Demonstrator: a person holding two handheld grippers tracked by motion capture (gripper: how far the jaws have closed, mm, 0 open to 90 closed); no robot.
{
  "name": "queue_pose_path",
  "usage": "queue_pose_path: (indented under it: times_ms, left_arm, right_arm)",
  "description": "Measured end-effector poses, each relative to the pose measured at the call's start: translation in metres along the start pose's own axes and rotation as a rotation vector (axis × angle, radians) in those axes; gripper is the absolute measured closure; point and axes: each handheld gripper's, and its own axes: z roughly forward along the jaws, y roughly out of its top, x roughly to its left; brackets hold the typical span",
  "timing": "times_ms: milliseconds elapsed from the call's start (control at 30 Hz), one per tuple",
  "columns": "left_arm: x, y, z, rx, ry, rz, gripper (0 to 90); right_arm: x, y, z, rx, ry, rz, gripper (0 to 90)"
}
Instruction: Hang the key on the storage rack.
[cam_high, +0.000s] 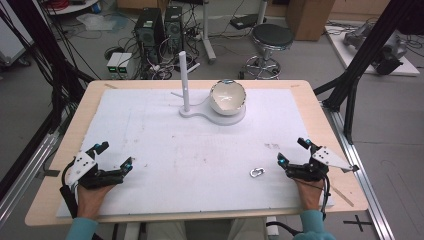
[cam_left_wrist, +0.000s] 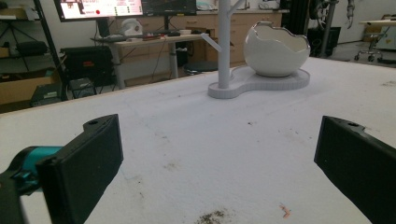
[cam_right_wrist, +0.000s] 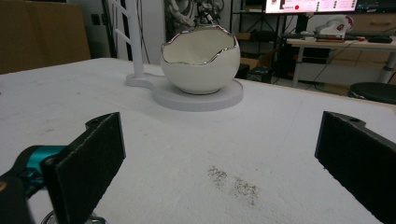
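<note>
White matting (cam_high: 165, 150) covers the table; far centre sits an egg-shaped bowl (cam_high: 228, 97) on a stand (cam_high: 186, 82). From above, a small metal ring (cam_high: 257, 172) lies just beside the right gripper (cam_high: 292, 151) — both it and the left gripper (cam_high: 116, 155) gape, released. Computers and a stool (cam_high: 271, 37) stand beyond.

Spread tongs (cam_left_wrist: 219, 163) (nothing between) face a white bowl (cam_left_wrist: 275, 49).

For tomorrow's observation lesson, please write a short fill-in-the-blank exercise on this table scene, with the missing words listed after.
1. The eggshell-shaped bowl sits on a white ____.
2. The small metal ring lies nearest the ____ gripper.
3. Both grippers rest with their jaws ____.

Missing words: stand; right; open
</note>
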Motion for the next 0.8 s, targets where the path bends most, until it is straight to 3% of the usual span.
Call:
queue_pose_path:
  times_ms: [467,600,667,800]
  left_arm:
    - [0.001,0.000,0.000,-0.002,0.008,-0.014,1.7]
    - [0.001,0.000,0.000,-0.002,0.007,-0.012,1.7]
    - [0.001,0.000,0.000,-0.003,0.007,-0.013,1.7]
    - [0.002,0.000,0.000,-0.001,0.007,-0.014,1.7]
  right_arm:
    - [-0.002,0.000,0.000,-0.004,0.010,0.003,1.0]
    - [-0.004,0.000,-0.001,-0.006,0.018,0.025,0.9]
    - [-0.004,0.002,-0.001,0.005,0.017,0.003,0.9]
    - [-0.004,0.013,-0.003,0.022,0.054,-0.003,1.0]
